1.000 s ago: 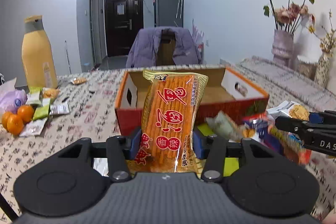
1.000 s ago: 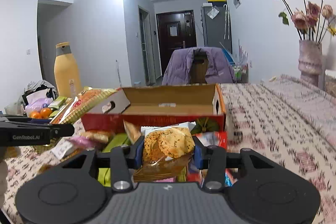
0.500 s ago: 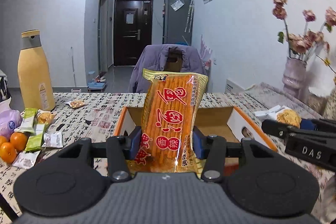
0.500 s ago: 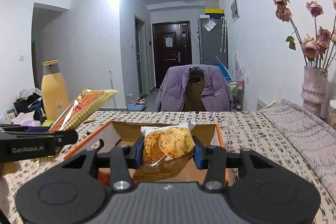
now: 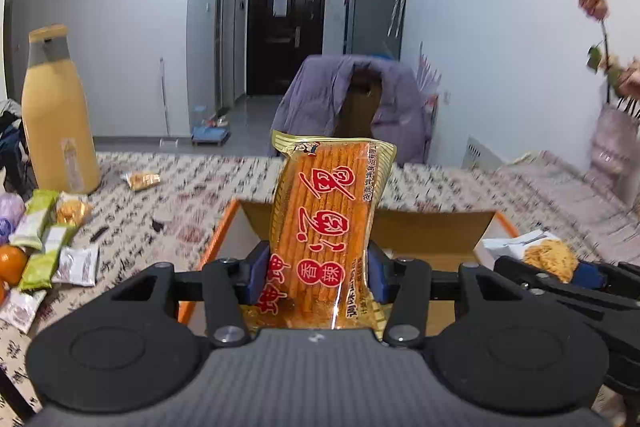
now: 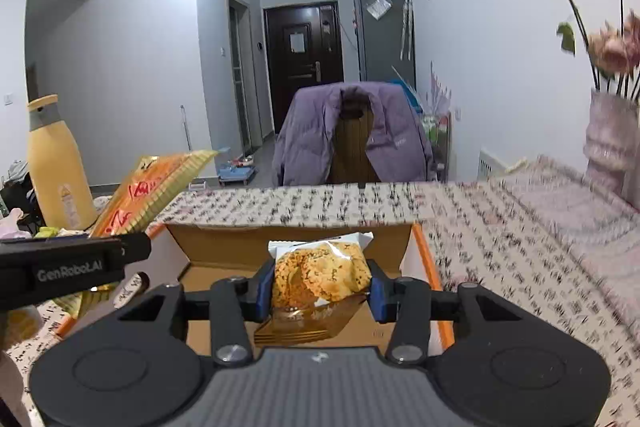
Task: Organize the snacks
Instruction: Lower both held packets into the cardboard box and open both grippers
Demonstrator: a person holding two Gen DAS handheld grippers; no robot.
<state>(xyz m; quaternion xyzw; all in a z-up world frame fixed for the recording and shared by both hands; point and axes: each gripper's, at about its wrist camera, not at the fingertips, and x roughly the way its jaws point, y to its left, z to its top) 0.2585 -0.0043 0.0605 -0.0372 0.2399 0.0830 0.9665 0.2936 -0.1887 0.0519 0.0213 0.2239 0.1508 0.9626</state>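
My left gripper (image 5: 316, 277) is shut on a tall orange spicy-stick packet (image 5: 326, 227) and holds it upright over the open cardboard box (image 5: 436, 225). My right gripper (image 6: 318, 287) is shut on a clear cookie packet (image 6: 320, 275) and holds it over the same box (image 6: 296, 239), whose bare brown floor shows below. The right gripper with its cookie packet (image 5: 550, 259) shows at the right of the left wrist view. The left gripper arm (image 6: 68, 267) and the orange packet (image 6: 156, 183) show at the left of the right wrist view.
A tall yellow bottle (image 5: 56, 115) stands at the table's far left. Green and white snack packets (image 5: 48, 247) and oranges (image 5: 10, 265) lie at the left. A chair with a purple jacket (image 6: 352, 135) stands beyond the table. A vase of dried flowers (image 6: 612, 135) stands at the right.
Both grippers have risen from the snack pile in front of the box and moved forward over the open box, each still holding its packet.
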